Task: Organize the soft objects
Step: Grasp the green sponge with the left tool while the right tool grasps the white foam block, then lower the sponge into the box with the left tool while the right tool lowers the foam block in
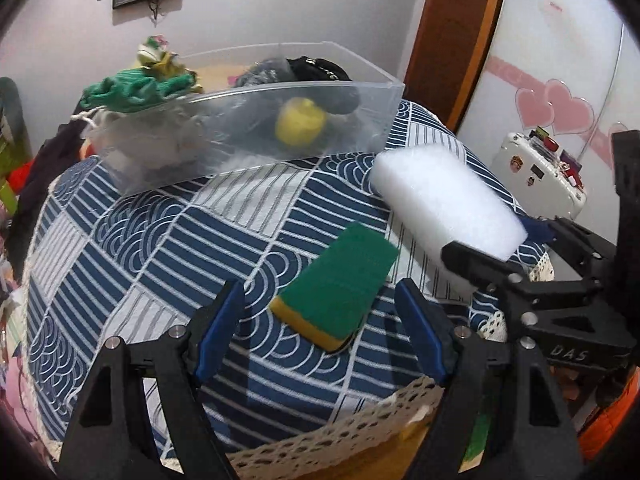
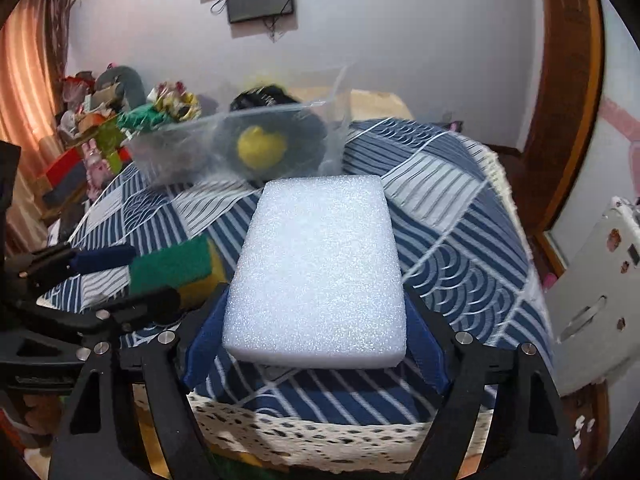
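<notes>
The table, covered by a blue-and-white patterned tablecloth, carries everything, and the clear plastic bin stands at its far side as the likely collecting place: it already holds a yellow soft ball, dark fabric items and a green knitted piece draped over its left rim.

The white foam block is lifted off the cloth, pointing lengthwise toward the bin, which suggests it is being carried there. The right gripper grasps its near end, with a blue pad pressed on each side, jaws set to the block's width.

The green-and-yellow scouring sponge lies flat on the cloth near the front edge, green side up. The left gripper is released, jaws spread wider than the sponge and flanking its near end; whether a pad touches it, I cannot tell. It looks lined up for a grab.
</notes>
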`<action>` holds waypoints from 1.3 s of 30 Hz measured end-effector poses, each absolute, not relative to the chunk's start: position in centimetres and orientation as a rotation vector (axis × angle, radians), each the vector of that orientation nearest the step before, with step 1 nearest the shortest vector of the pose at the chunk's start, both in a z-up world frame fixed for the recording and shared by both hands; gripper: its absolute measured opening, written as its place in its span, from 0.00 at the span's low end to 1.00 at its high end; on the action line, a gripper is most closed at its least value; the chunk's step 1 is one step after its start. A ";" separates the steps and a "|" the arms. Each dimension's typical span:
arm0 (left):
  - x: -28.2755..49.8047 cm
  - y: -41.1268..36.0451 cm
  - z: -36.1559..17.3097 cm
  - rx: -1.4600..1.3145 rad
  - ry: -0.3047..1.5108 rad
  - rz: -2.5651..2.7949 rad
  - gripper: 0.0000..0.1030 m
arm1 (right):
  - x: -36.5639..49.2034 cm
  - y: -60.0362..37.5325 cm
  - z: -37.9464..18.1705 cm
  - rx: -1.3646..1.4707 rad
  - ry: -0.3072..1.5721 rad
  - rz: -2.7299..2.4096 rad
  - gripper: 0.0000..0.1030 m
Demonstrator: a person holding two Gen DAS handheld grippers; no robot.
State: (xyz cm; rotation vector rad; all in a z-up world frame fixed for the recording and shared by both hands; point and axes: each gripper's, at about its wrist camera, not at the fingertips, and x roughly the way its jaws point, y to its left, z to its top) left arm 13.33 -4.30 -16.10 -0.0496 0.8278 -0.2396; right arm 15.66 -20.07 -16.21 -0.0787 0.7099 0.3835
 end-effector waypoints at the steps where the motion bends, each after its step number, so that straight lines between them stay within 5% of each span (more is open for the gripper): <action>1: 13.5 -4.4 -16.2 -0.051 0.833 -0.241 0.64 | 15.5 -20.4 -16.0 -0.077 0.700 0.373 0.77; 7: 13.6 -4.3 -16.5 -0.069 0.830 -0.271 0.48 | 14.9 -21.3 -14.9 -0.074 0.657 0.369 0.77; 27: 13.7 2.7 -7.4 -0.132 0.548 -0.104 0.46 | 17.0 -18.1 -8.7 -0.085 0.461 0.410 0.77; 39: 19.2 3.4 -5.6 -0.145 0.533 -0.103 0.46 | 20.7 -15.1 -7.1 -0.090 0.392 0.429 0.77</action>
